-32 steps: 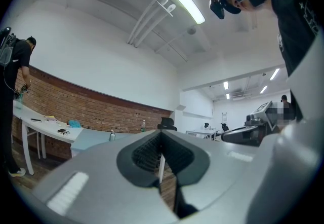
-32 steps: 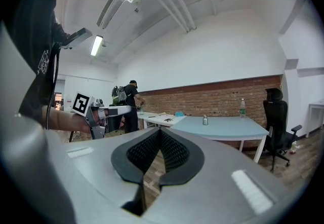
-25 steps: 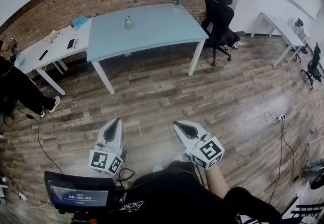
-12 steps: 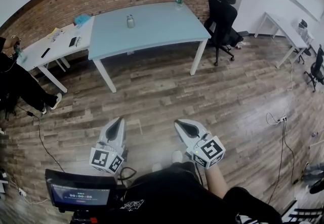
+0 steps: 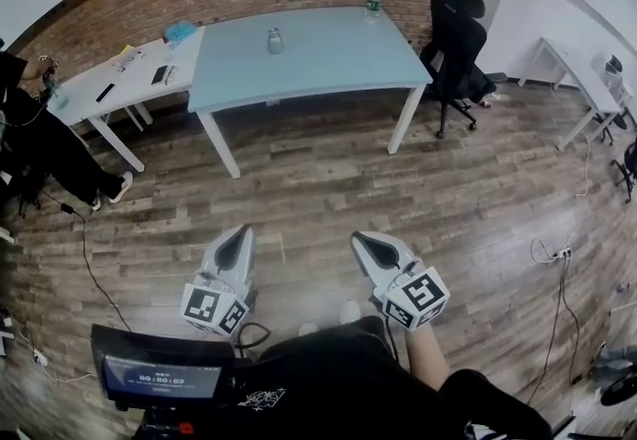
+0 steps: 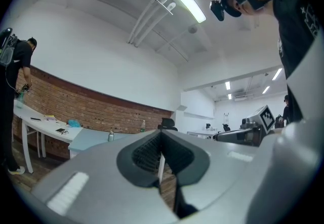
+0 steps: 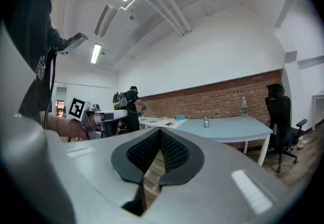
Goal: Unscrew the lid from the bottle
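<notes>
The left hand-held gripper (image 5: 237, 237) and right hand-held gripper (image 5: 364, 243), jaws together and empty, hang over the floor (image 5: 328, 189), well apart from the table (image 5: 328, 65).

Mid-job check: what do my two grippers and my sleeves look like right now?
The left gripper and right gripper are pale grey, tapered shells with black ribbed pads lining the jaws. Each carries a white cube printed with black square markers: left cube, right cube. The person wears a black top; the right forearm is unsleeved.
</notes>
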Demonstrator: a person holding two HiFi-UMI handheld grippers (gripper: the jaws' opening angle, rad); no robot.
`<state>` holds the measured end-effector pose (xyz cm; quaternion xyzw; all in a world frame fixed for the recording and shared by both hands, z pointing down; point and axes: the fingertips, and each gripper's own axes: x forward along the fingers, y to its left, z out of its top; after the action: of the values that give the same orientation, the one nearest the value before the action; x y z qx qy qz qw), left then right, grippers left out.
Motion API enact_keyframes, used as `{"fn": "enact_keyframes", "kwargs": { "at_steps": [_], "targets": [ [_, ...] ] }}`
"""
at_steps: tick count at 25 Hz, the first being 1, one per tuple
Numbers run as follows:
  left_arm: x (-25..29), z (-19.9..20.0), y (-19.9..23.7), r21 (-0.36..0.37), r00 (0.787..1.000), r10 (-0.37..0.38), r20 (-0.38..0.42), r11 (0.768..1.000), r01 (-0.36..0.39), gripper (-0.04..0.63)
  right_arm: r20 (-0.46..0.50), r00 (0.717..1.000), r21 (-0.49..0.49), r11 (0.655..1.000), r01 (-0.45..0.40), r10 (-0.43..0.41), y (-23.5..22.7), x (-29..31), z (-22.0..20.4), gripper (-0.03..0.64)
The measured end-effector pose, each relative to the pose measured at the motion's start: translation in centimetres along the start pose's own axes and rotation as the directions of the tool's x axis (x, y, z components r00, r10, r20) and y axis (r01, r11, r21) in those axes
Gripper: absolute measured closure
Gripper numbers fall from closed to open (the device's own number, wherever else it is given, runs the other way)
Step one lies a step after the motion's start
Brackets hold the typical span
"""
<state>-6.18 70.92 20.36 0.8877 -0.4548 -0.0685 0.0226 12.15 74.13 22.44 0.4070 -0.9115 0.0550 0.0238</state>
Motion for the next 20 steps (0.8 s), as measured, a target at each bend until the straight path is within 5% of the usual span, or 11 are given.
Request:
{"fn": "enact_keyframes", "kwargs": {
  "at_steps": [20],
  "targets": [
    [4.9, 0.1, 0.8, 0.031, 0.995, 0.098, 0.014, 0.995, -0.098, 0.597, 0.018, 1.0, -0.023, 1.0, 0.0, 0.0, -6.3, 2.1, 1.5, 0.615]
  ]
}}
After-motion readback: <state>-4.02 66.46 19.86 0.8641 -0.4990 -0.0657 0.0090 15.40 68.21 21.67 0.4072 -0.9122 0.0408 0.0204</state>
